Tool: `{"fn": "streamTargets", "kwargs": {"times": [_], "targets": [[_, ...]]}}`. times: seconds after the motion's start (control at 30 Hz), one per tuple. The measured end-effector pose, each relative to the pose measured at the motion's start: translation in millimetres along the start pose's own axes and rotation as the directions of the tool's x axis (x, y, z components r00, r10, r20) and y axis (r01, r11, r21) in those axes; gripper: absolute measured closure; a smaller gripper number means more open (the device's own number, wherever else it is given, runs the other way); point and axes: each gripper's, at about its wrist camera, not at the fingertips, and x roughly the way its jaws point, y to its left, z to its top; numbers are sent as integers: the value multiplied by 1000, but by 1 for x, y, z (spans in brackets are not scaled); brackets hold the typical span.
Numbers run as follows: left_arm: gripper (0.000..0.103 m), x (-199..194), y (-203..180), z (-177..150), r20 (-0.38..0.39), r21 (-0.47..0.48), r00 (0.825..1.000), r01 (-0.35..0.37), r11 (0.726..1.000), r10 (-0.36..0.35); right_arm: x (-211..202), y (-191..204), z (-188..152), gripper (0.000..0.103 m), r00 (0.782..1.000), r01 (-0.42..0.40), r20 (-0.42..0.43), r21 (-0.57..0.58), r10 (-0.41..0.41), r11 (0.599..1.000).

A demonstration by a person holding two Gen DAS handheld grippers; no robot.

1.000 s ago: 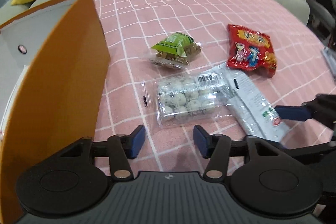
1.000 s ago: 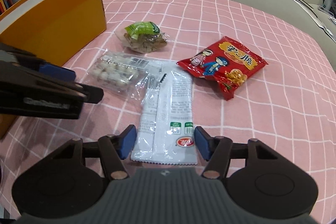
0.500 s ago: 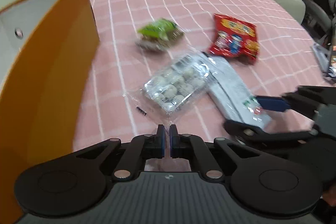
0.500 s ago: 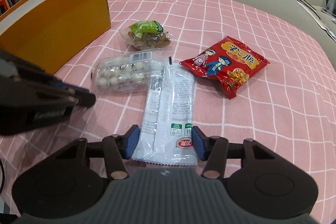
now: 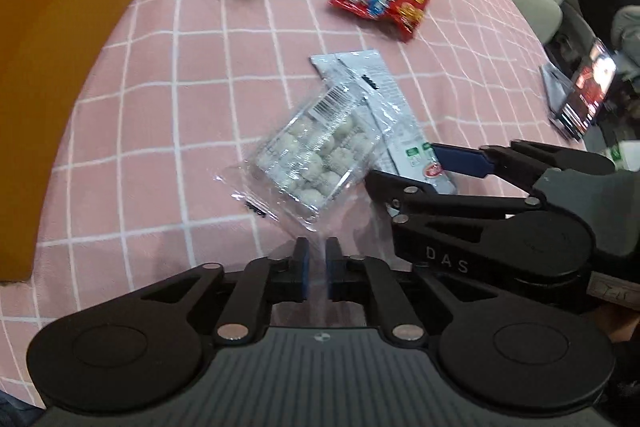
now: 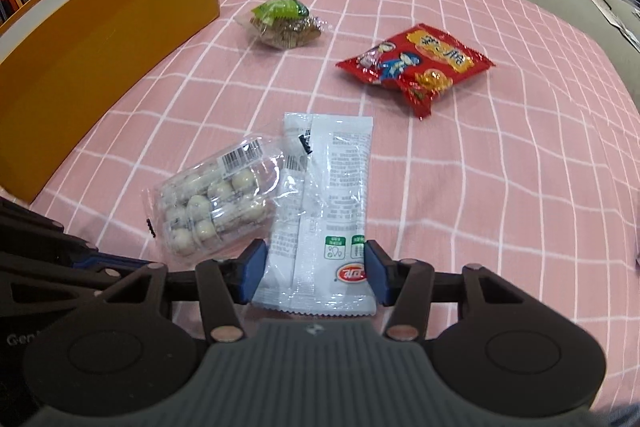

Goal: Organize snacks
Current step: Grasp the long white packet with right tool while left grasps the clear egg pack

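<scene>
Pinching the clear corner flap of the bag of white candy balls, the left gripper is clamped tight; the bag trails toward 12 o'clock. The right gripper squeezes the white wrapper, long axis toward 12. The orange box lies at 10 o'clock, nearer the left.
</scene>
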Motion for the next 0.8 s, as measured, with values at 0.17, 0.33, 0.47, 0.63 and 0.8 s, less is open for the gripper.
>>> {"fn": "streamTargets", "kwargs": {"times": [0.17,0.33,0.47,0.63,0.8], "targets": [[66,-8,-4,0,3,70,1000,16,997,-17,-6,-3,-5,50,1000,-20,-8,12,20,1000],[34,-19,-6,8,50,195,999,-7,981,-3,-11,-13,-5,41,997,-72,28,59,71,996],[26,-14,-11,19,57,336,998,-19,942,-1,-10,-14,-4,41,998,-51,27,13,50,999],[24,1,-25,27,72,517,997,-63,854,30,-11,-24,-5,40,998,-45,32,20,44,999],[22,16,-29,33,66,597,997,-68,799,35,-5,-30,-7,40,1000,-18,10,44,18,999]]}}
